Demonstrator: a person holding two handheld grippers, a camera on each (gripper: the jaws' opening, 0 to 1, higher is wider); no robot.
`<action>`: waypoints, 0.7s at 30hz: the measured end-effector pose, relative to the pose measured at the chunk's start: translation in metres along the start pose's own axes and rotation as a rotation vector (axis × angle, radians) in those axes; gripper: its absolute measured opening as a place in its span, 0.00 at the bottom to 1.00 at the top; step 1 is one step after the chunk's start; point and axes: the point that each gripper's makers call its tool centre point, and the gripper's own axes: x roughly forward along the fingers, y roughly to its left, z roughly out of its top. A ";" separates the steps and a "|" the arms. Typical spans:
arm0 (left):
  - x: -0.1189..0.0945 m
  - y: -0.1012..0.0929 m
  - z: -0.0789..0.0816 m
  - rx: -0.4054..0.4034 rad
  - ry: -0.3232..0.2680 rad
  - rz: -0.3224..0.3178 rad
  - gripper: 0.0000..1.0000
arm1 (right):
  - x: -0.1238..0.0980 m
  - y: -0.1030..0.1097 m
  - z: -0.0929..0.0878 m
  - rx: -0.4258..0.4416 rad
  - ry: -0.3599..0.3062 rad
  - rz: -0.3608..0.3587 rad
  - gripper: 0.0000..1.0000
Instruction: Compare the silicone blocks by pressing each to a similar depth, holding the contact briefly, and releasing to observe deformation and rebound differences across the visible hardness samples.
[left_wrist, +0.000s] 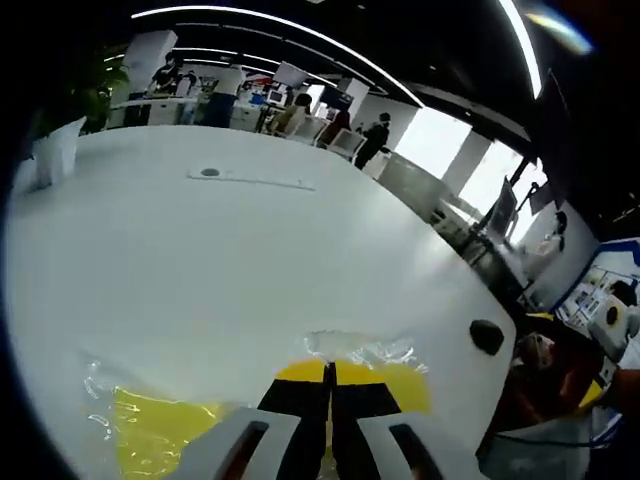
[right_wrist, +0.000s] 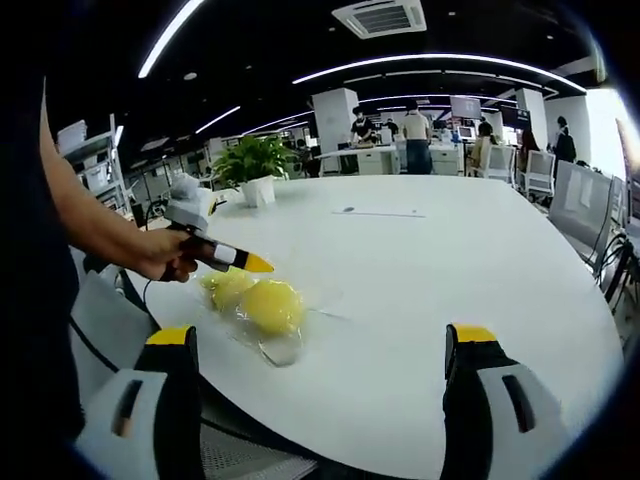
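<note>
In the left gripper view your left gripper (left_wrist: 329, 372) had its two yellow-tipped jaws pressed together, with no gap between the tips, and they lay over the near yellow silicone block (left_wrist: 385, 378), which was wrapped in clear crinkled plastic; whether the tips actually touched it could not be told. A second yellow block (left_wrist: 150, 430) in the same kind of wrap lay just beside it, further left and lower in that view, both resting on the white table (left_wrist: 220, 260). A small dark round object (left_wrist: 487, 336) sat near the table's edge, well apart from the blocks. In the right gripper view your right gripper (right_wrist: 322, 350) had its jaws spread wide, one at each side of the picture, holding nothing and hanging above the table's near edge. There your left hand (right_wrist: 165, 255) gripped the left gripper, whose closed yellow tip pointed just above the two wrapped blocks lying side by side. A potted plant (right_wrist: 252, 165) stood further back on the table.
</note>
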 end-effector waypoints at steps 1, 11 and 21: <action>0.001 -0.001 -0.002 -0.004 0.009 -0.005 0.00 | 0.000 0.001 0.000 -0.002 0.003 0.002 0.96; 0.010 0.003 -0.022 -0.003 0.050 0.073 0.00 | -0.012 -0.004 0.006 -0.018 -0.005 -0.014 0.96; 0.009 0.004 -0.022 0.013 0.046 0.066 0.00 | -0.016 -0.005 0.001 -0.011 -0.001 -0.031 0.96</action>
